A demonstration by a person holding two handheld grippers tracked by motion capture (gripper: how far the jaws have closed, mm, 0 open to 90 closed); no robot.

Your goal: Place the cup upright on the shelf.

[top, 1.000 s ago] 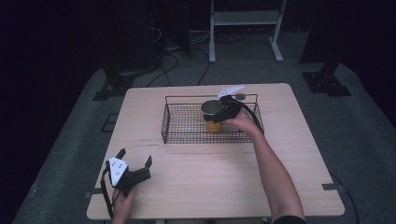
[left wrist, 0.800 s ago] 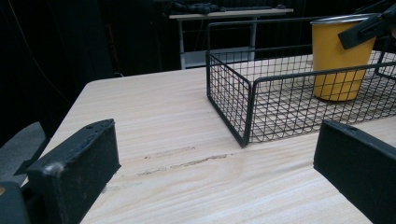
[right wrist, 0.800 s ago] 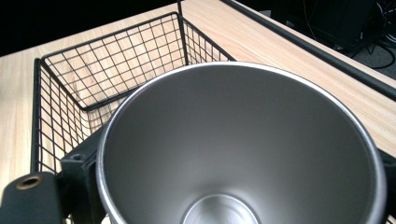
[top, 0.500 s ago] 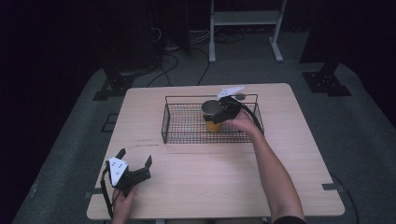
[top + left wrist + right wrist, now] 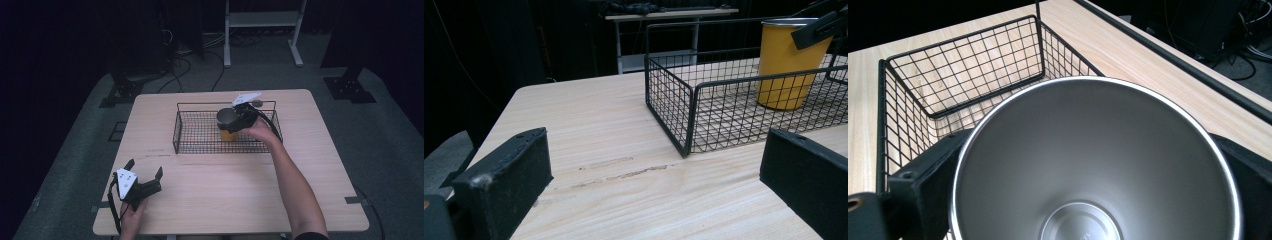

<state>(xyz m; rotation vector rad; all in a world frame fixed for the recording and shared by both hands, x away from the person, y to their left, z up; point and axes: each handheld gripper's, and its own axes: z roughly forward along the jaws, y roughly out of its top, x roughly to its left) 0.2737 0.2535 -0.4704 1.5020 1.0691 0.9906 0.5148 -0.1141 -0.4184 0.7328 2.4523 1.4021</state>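
Note:
A yellow metal cup (image 5: pixel 227 133) with a steel inside (image 5: pixel 1098 165) stands upright in the right half of a black wire basket (image 5: pixel 200 150) at the back of the wooden table (image 5: pixel 225 195). My right gripper (image 5: pixel 236 120) is shut on the cup, one jaw pressed to each side just under the rim (image 5: pixel 1093 145). The left gripper view has the cup (image 5: pixel 786 65) resting on the basket's floor, with the basket (image 5: pixel 689 100) ahead and to the right. My left gripper (image 5: pixel 145 168) lies near the table's front left corner, open, nothing between its jaws (image 5: pixel 659 150).
The basket's left half (image 5: pixel 963 65) holds nothing. A scuff mark (image 5: pixel 624 172) runs along the wood in front of the basket. Beyond the table stand a white-legged frame (image 5: pixel 262 30), cables and black stands on grey floor.

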